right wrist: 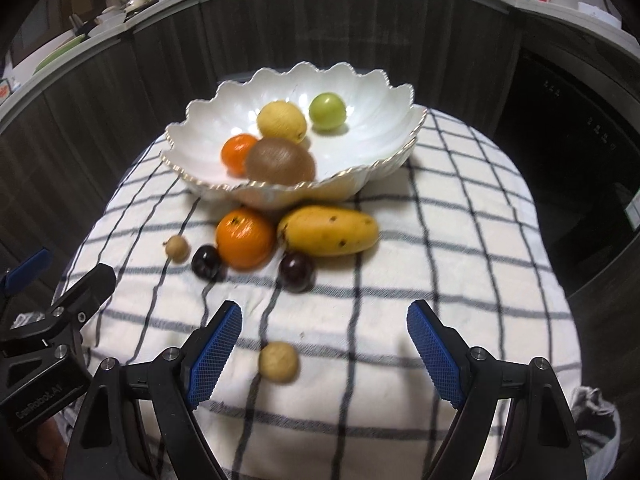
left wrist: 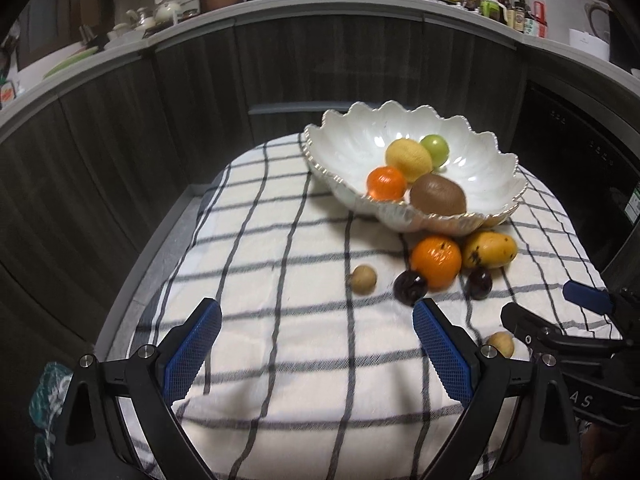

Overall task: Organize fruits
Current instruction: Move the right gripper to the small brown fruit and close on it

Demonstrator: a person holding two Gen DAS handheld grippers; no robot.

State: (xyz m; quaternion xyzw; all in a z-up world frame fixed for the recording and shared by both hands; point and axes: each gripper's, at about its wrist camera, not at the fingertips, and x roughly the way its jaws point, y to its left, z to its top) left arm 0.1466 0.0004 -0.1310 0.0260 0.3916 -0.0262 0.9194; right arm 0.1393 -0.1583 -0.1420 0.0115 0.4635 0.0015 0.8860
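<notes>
- The right gripper [right wrist: 324, 344] hangs wide open and empty, its jaws either side of a small tan fruit [right wrist: 278, 361] on the checked cloth [right wrist: 460, 280].
- The left gripper [left wrist: 316, 344] is also spread and empty.
- Best to lower squarely and close gently (round fruit probably rolls), then carry it to the scalloped bowl [right wrist: 372, 128].

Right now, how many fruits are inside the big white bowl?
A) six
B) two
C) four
C, because the white bowl holds just a small orange, a brown kiwi, a yellow lemon and a green fruit; the other fruits lie on the checked cloth outside it.
</notes>
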